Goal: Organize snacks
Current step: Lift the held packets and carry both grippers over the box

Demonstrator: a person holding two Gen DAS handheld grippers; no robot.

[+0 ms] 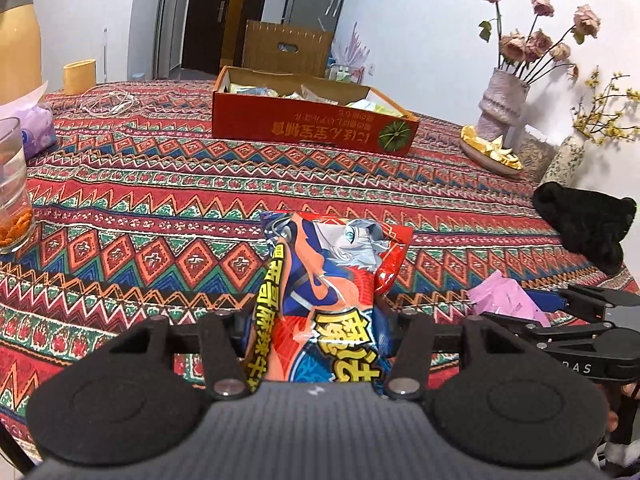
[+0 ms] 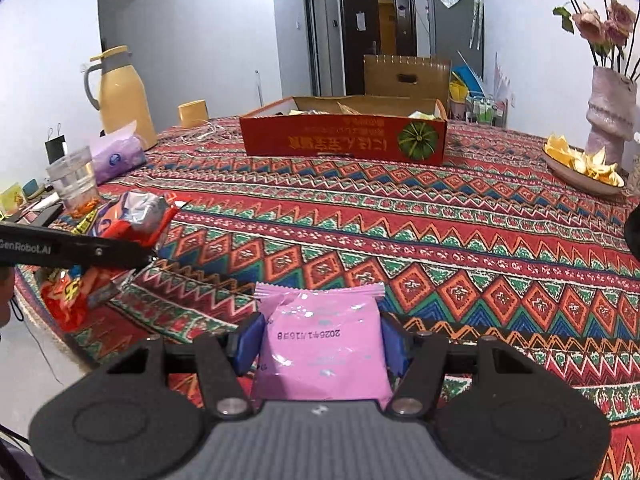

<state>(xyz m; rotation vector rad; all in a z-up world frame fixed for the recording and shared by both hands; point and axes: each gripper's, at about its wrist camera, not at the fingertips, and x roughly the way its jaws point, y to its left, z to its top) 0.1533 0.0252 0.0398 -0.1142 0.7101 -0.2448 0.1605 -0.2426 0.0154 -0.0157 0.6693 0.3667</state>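
My left gripper [image 1: 316,332] is shut on a red and blue snack bag [image 1: 332,276] with a cartoon figure, held above the patterned tablecloth [image 1: 160,208]. My right gripper [image 2: 320,344] is shut on a pink snack packet [image 2: 322,344], its blue pads [image 2: 250,340] pressing both sides. Each gripper shows in the other's view: the right gripper [image 1: 560,316] with the pink packet [image 1: 506,296] at the right edge, the left gripper's fingers [image 2: 80,252] with the red bag [image 2: 132,216] at the left edge. A red cardboard box [image 1: 312,120] [image 2: 344,136] holding several snacks stands at the far middle of the table.
A glass [image 1: 12,188] with orange snacks and a purple tissue pack [image 1: 36,128] sit at the left, with a yellow jug [image 2: 124,96] and yellow cup [image 2: 194,114] behind. A vase of dried roses [image 1: 504,100], a plate of peel [image 1: 490,152] and a black cloth [image 1: 588,224] lie on the right.
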